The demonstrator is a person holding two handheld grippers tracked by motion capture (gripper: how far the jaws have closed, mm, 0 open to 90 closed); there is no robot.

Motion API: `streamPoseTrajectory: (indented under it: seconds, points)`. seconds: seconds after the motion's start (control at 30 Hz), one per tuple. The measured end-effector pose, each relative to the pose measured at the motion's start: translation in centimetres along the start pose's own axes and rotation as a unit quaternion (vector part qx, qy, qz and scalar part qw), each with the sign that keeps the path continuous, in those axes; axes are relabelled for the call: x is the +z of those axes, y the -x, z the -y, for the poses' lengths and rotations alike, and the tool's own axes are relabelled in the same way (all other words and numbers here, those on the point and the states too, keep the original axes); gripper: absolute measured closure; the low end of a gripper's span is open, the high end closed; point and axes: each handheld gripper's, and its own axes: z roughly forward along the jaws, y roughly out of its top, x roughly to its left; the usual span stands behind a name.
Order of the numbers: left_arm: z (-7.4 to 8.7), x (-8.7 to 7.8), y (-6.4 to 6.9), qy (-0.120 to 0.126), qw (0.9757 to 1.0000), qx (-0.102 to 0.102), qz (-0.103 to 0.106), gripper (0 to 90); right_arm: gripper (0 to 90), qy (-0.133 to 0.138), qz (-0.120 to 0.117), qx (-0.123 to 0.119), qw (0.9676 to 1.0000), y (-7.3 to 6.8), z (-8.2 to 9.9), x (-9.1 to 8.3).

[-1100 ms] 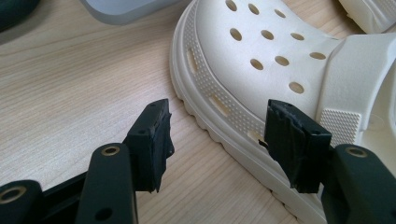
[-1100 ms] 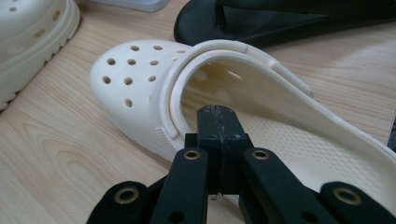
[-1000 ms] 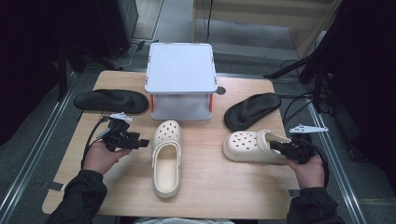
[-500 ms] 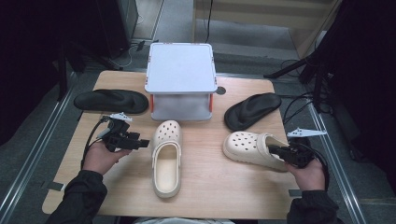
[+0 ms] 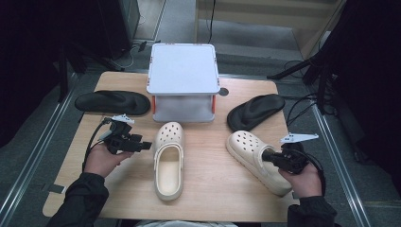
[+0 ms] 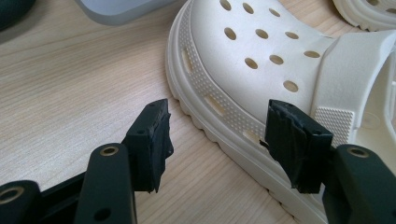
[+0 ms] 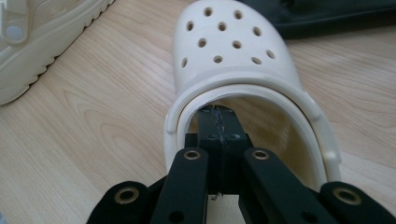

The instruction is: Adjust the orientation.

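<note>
Evidently the right gripper [image 5: 270,156], fingers pressed together with nothing between them, had poked into the right clog [image 5: 253,156] at the counter's [image 5: 213,187] near right, likely to steer it. Left gripper [image 5: 140,145] hovered open beside the middle clog [image 5: 169,158], gripping nothing.

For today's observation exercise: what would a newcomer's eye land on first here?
Two cream perforated foam clogs on the wooden table: one at centre, the other to the right with the shut right hand-held gripper poked into its opening. Behind them stands a grey two-tier plastic rack, flanked by two black sandals.
</note>
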Motion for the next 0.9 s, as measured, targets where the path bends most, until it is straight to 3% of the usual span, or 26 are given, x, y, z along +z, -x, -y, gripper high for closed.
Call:
streamPoseTrajectory:
  seconds: [0.53,0.77,0.9]
  points:
    - [0.0,0.0,0.1,0.002,1.0,-0.001,0.008,40.6,88.1,-0.013,-0.019,-0.003,0.9997,-2.1,-0.9,1.8]
    - [-0.7,0.4,0.3,0.001,0.9999,0.005,0.016,40.4,80.9,0.008,-0.021,0.005,0.9997,-1.7,-0.2,0.6]
    - [-1.2,0.7,0.4,0.001,0.9998,0.008,0.019,40.3,76.1,0.027,-0.004,0.004,0.9996,-1.7,0.3,-0.4]
